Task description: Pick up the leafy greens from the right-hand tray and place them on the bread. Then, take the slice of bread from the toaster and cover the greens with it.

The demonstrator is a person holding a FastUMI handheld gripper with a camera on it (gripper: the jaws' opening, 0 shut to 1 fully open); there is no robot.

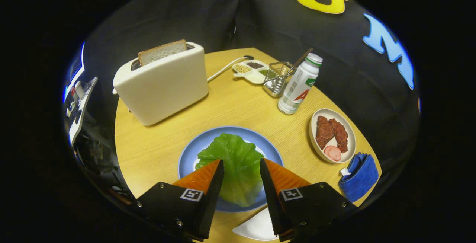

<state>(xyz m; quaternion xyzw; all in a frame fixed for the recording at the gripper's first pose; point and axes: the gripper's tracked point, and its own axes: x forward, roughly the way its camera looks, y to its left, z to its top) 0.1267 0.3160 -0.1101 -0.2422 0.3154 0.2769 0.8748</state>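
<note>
A green leafy piece (234, 157) lies spread over the middle of the blue plate (186, 157), hiding most of what is under it; a pale sliver shows at its left edge. My gripper (241, 160) is open just above the leaf's near half. Its orange-and-black fingers (208, 178) stand one on each side of the leaf, and neither presses on it. Beyond the plate to the left stands a cream toaster (163, 83) with a slice of bread (162, 51) sticking up out of its slot.
A white bottle (299, 85), a wire basket (277, 79) and a divided condiment dish (251, 70) stand at the back right. A white dish with meat pieces (332, 135) and a blue cloth (359, 176) lie right of the plate. Under my fingers lies a white dish (256, 228).
</note>
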